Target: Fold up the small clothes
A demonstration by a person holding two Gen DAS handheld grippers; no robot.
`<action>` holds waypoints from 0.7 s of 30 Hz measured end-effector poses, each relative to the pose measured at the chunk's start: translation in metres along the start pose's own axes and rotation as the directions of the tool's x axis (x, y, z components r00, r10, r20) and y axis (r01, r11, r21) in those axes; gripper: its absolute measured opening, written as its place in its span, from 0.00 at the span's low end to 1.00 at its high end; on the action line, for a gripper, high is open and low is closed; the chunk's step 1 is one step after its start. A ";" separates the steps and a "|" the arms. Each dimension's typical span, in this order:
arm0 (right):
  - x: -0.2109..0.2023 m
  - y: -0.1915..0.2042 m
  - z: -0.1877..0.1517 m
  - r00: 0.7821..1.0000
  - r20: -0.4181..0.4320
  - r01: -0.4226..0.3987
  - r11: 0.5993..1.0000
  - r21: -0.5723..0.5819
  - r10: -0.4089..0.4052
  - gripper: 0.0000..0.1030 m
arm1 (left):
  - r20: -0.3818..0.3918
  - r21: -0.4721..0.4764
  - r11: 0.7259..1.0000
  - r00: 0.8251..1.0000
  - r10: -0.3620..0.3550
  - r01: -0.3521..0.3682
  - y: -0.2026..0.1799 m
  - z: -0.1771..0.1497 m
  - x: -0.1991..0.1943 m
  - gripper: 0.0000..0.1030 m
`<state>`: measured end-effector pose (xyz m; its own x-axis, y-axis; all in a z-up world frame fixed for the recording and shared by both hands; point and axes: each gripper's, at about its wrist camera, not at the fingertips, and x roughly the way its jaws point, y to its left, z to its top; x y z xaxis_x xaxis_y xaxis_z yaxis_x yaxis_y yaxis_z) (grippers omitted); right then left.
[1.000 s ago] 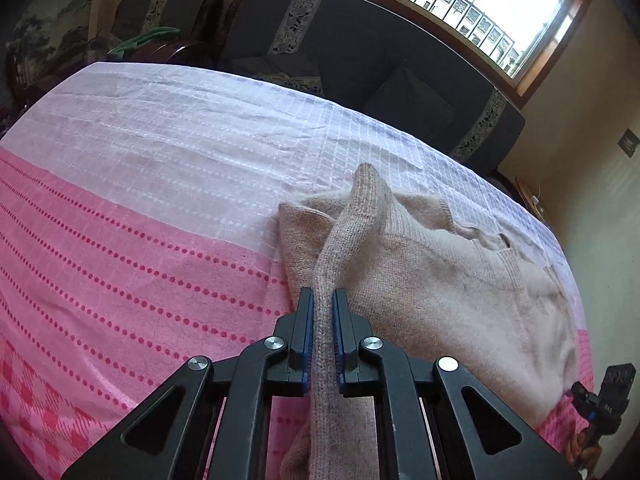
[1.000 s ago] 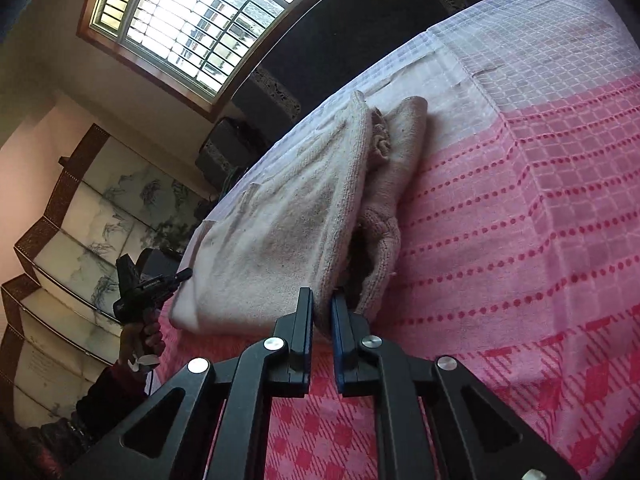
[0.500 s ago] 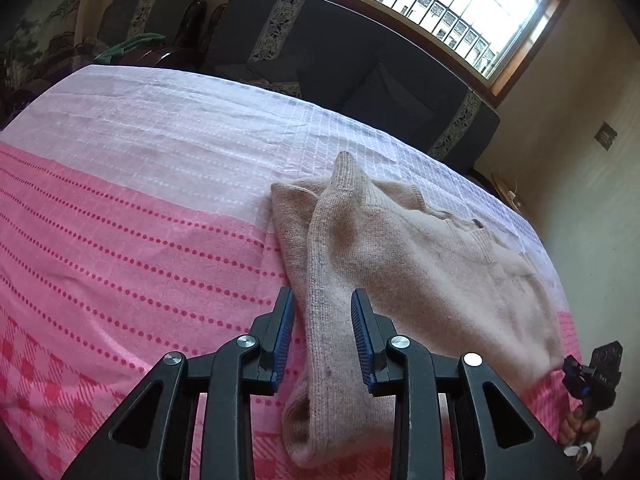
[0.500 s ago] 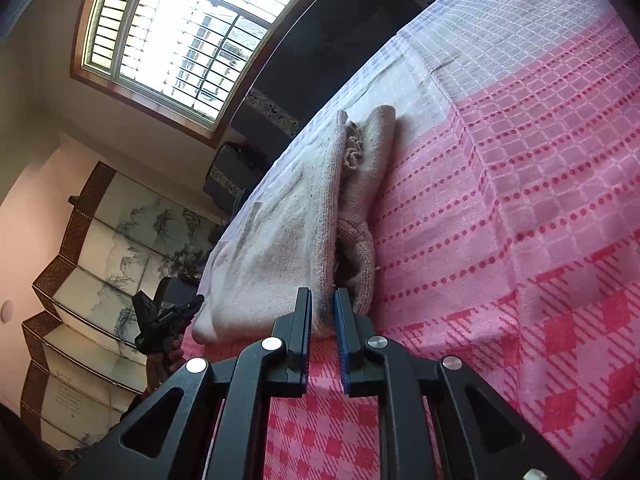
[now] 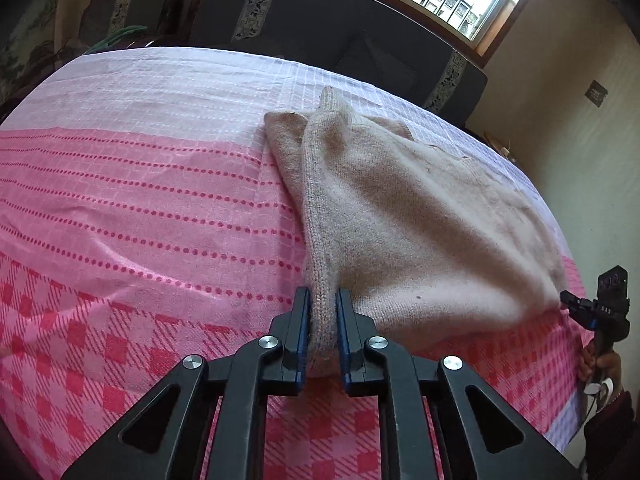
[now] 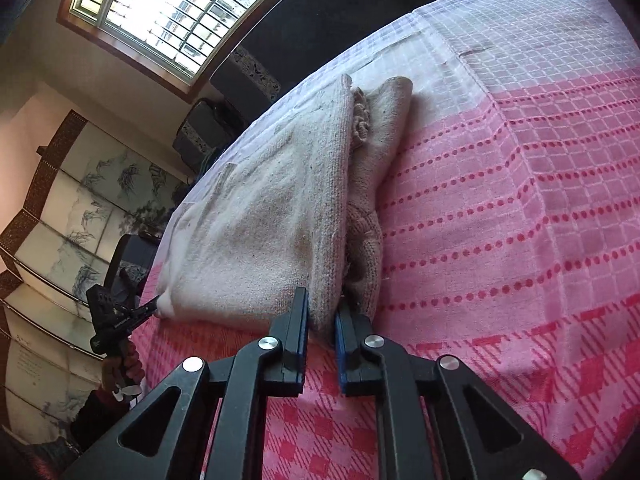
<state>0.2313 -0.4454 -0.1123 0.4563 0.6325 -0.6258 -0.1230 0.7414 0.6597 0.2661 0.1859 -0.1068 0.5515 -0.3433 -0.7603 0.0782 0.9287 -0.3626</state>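
Note:
A beige knitted sweater (image 5: 400, 216) lies folded on the pink and white checked cloth (image 5: 140, 200). My left gripper (image 5: 322, 312) is shut on the sweater's near left corner, a thick folded edge held between the pads. My right gripper (image 6: 322, 308) is shut on the sweater's (image 6: 260, 240) near right corner. A folded-in sleeve (image 6: 364, 248) shows under the top layer just right of my right gripper. Each gripper shows small in the other's view, the right one (image 5: 568, 300) and the left one (image 6: 154, 302), at opposite near corners.
Dark sofas (image 5: 320, 24) stand behind the table under a barred window (image 6: 172, 8). A painted folding screen (image 6: 68, 216) stands at the left of the right wrist view. The table's near edge is just below both grippers.
My left gripper opened half a second ago and has shut again on the sweater's near corner, lower and closer to the table edge. My right gripper stayed shut on its corner.

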 end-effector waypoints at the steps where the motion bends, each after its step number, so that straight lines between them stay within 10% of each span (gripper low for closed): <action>1: -0.004 -0.002 0.001 1.000 -0.003 -0.008 1.000 0.008 0.008 0.08 | -0.009 0.002 1.000 1.000 0.005 -0.005 0.001 0.001 -0.001 0.10; 10: -0.029 -0.036 -0.001 0.997 -0.052 0.063 0.997 0.049 -0.060 0.00 | -0.012 0.136 0.990 0.999 0.048 -0.046 -0.002 0.000 -0.010 0.09; 21: -0.066 0.047 0.003 0.977 0.211 0.047 0.986 -0.161 -0.012 0.08 | 0.100 0.058 0.997 0.994 -0.047 0.042 -0.018 0.002 -0.038 0.23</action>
<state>0.1984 -0.4526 -0.0388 0.6335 0.5619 -0.5319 -0.2416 0.7967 0.5540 0.2455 0.1825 -0.0708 0.6277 -0.3712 -0.6843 0.1491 0.9201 -0.3622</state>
